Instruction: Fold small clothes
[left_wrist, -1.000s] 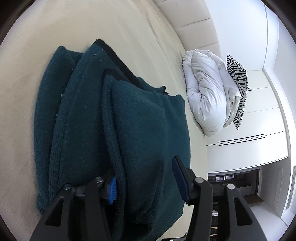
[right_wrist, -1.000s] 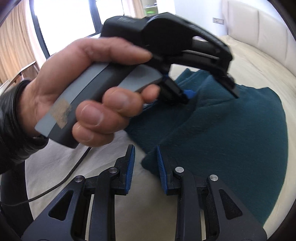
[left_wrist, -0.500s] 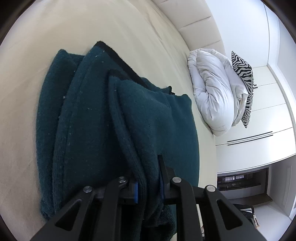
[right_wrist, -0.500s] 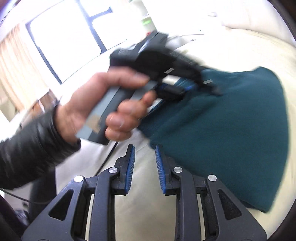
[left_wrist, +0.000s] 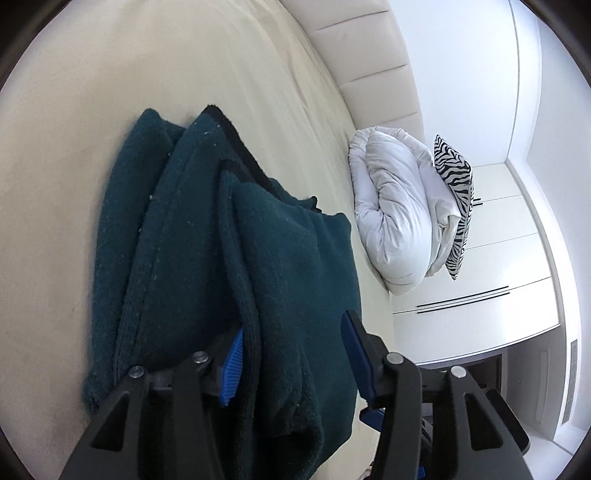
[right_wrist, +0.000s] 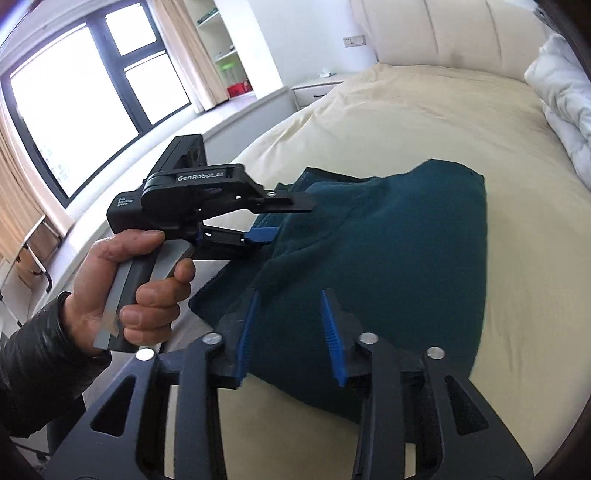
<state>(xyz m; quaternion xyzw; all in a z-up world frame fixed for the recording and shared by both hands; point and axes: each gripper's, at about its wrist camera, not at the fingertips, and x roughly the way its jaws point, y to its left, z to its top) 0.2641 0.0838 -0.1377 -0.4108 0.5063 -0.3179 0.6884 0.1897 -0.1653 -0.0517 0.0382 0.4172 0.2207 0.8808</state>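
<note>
Teal knit sweater (right_wrist: 388, 258) folded near bed (right_wrist: 424, 110) edge; left gripper (left_wrist: 291, 354) and right gripper (right_wrist: 290, 332) opening, jaws apart, unclamped; thick folds may spring loose.

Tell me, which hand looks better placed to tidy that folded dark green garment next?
Probably the left. The left gripper is opening with the dark teal knitted garment's folded edge between its fingers; the right gripper, also opening, hovers above the cloth.

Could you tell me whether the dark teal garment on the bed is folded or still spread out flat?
Folded. The teal garment lies in several stacked layers with doubled edges on the bed, forming a compact block.
</note>
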